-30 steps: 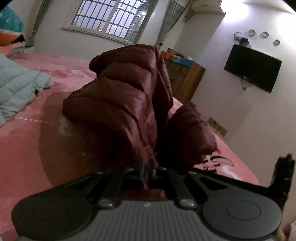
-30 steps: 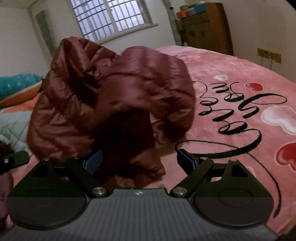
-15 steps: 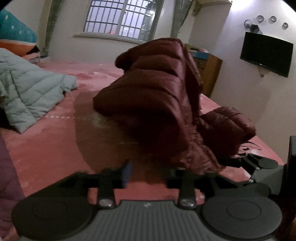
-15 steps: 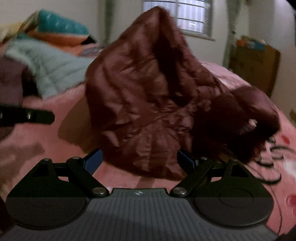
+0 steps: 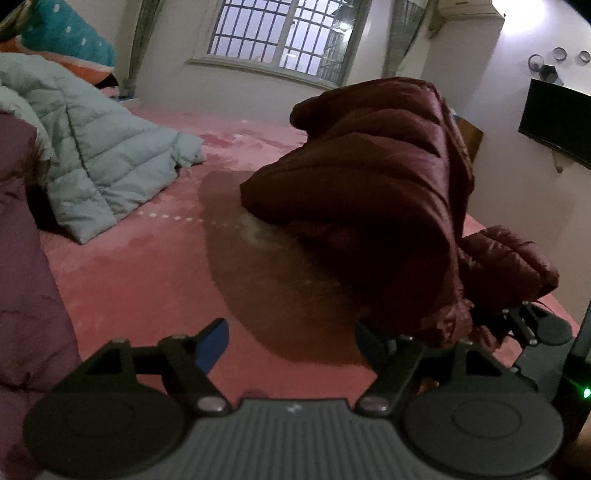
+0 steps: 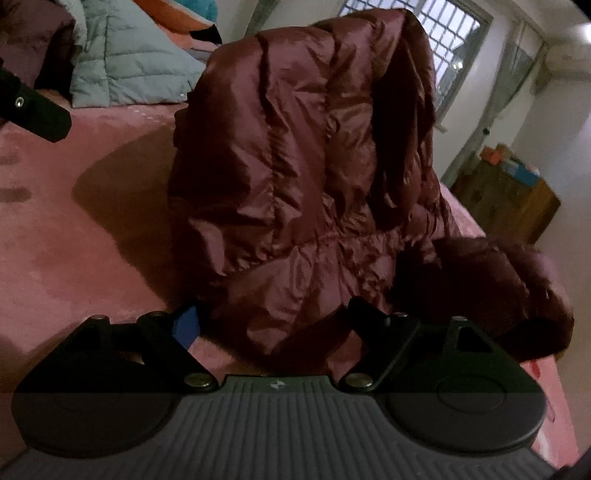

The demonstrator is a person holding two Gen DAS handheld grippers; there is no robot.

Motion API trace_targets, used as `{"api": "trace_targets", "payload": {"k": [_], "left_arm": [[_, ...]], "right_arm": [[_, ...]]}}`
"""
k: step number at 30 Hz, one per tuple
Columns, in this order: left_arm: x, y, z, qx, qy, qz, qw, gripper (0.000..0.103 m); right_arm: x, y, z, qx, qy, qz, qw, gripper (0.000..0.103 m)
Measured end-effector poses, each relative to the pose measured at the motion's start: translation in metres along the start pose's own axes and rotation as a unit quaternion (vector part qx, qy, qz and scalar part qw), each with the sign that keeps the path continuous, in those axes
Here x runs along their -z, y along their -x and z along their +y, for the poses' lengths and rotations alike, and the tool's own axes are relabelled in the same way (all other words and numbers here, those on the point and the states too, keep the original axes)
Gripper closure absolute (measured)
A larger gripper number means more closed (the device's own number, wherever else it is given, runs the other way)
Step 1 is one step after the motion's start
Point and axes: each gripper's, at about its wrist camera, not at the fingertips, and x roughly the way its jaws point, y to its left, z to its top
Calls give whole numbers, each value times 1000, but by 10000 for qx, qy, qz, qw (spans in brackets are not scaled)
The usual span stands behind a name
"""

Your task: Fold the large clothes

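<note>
— How many coats lay on the bed [image 5: 140,280]?
— Three showed: one dark red padded coat [image 5: 373,192], one pale green one [image 5: 96,147], and the edge of one purple one [image 5: 22,266].
— Grippers?
— Two. The left gripper [image 5: 291,341] and the right gripper [image 6: 271,317].
— Windows?
— One barred window [image 5: 284,33], with a curtain on each side, so two.
— On the wall?
— One television [image 5: 554,122], and three small round ornaments [image 5: 559,54] above it.
— Furniture?
— One wooden cabinet [image 6: 513,203]; how many boxes stood on it I could not tell.
</note>
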Motion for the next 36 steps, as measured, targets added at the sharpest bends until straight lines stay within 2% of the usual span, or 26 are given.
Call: {"api": "trace_targets", "payload": {"k": [8, 10, 11, 12, 15, 17, 19, 21, 25, 29, 34, 36], "left_arm": [[3, -3, -1, -53, -72, 69, 9999, 24], [2, -4, -1, -62, -93, 71, 9999, 23], [1, -3, -1, -76, -116, 60, 9999, 23], [0, -3, -2, -97, -141, 44, 9998, 22], [-2, -2, -4, -156, -180, -12, 9997, 19], [-4, -2, -7, -178, -208, -31, 9996, 18], [-6, -4, -11, -199, -286, -43, 9994, 17], [-8, -8, -18, -222, -426, -59, 9988, 17], [-12, -19, -38, -238, -869, -177, 9958, 16], [-13, -41, -61, -374, -1508, -244, 9876, 16], [-11, -73, -87, -481, -2246, -201, 9730, 16], [-13, -82, -91, -464, -2274, -174, 9725, 16]], "right_arm": [[-5, -26, 4, 93, 334, -301, 9989, 26], [-6, -30, 3, 91, 349, -352, 9987, 40], [-7, -30, 3, 121, 317, -368, 9987, 54], [-8, -30, 0, 132, 240, -391, 9989, 63], [-16, -24, -25, -58, -513, -538, 9972, 77], [-21, -18, -54, -311, -1331, -657, 9884, 83], [-21, -11, -86, -623, -2199, -863, 9697, 84], [-17, -4, -117, -892, -2929, -1127, 9453, 85], [4, 7, -176, -1154, -4214, -1555, 8860, 85], [37, 7, -221, -1213, -5221, -1803, 8247, 85], [81, 9, -264, -831, -5949, -1976, 7747, 86], [97, 10, -277, -598, -6110, -1982, 7641, 86]]}}
